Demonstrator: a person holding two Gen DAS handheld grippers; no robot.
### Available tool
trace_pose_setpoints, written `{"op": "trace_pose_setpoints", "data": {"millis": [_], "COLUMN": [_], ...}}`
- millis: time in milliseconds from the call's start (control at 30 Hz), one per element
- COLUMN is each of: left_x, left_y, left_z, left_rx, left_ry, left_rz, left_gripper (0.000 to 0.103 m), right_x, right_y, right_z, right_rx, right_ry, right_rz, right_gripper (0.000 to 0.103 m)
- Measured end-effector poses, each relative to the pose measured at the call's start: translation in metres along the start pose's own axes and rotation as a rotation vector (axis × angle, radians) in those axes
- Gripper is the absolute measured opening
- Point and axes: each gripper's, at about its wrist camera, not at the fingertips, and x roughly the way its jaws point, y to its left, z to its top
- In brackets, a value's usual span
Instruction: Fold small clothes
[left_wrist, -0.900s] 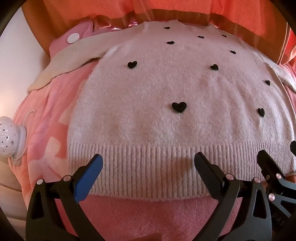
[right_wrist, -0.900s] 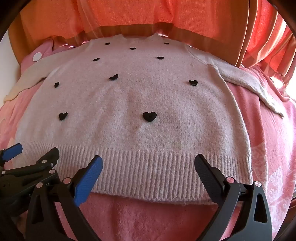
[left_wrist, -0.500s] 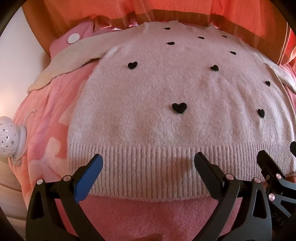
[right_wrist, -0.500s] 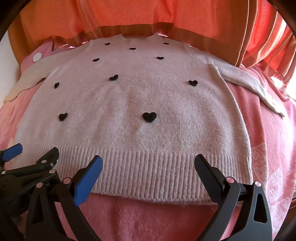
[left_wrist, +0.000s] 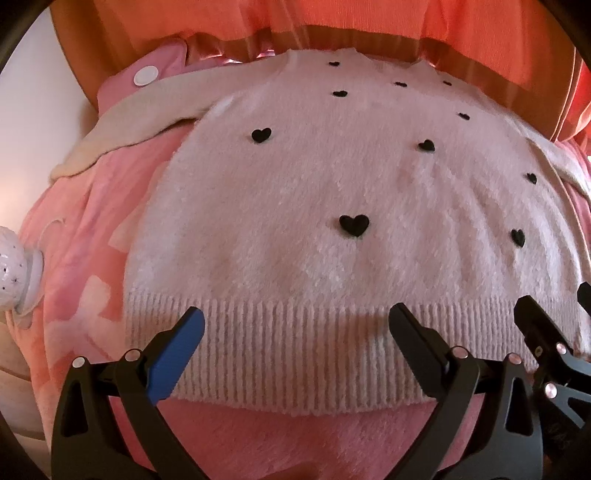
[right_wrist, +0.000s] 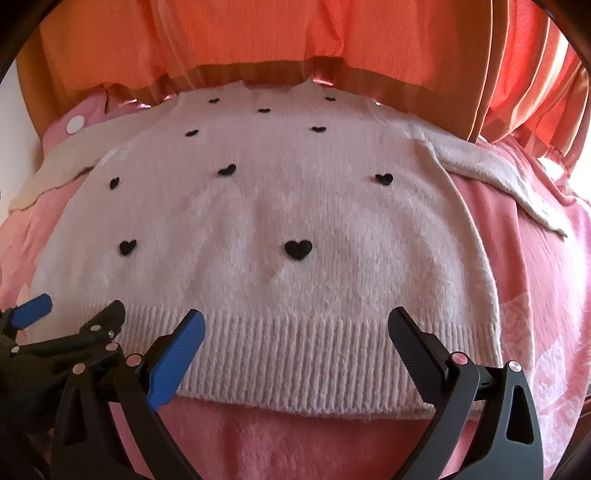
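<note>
A pink blanket (left_wrist: 85, 258) printed with paler shapes covers the surface, running up to orange curtains (right_wrist: 258, 37) along its far edge. Spread flat across the middle of the blanket lies a small pale pink sweater (left_wrist: 332, 229), front up and dotted with black hearts (left_wrist: 354, 224), its neckline toward the curtains and its ribbed hem (right_wrist: 314, 354) toward the near edge. One sleeve (left_wrist: 136, 125) stretches toward the far left corner, the other (right_wrist: 491, 177) toward the far right. Over the hem hover both tools, side by side and angled downward: the left gripper (left_wrist: 295, 336) above the left half of the hem, the right gripper (right_wrist: 295, 332) above the right half, each with jaws spread wide and grasping nothing. A white round dotted object (left_wrist: 13, 258) sits at the blanket's left edge, and a white disc (left_wrist: 145, 75) rests on pink fabric near the far left corner.
</note>
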Motion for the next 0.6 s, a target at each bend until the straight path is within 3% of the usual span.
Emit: {"op": "trace_pose_setpoints", "data": {"millis": [600], "left_x": [0.0019], "left_y": [-0.0005], "left_z": [0.0048], "left_rx": [-0.046], "left_ry": [-0.08], "left_rz": [-0.038], "left_gripper": [0.098], "right_x": [0.0077], "right_y": [-0.0047], "right_z": [0.003], "right_rx": [0.01], "right_ry": [-0.019], "right_rz": [-0.019], "right_gripper": [0.098]}}
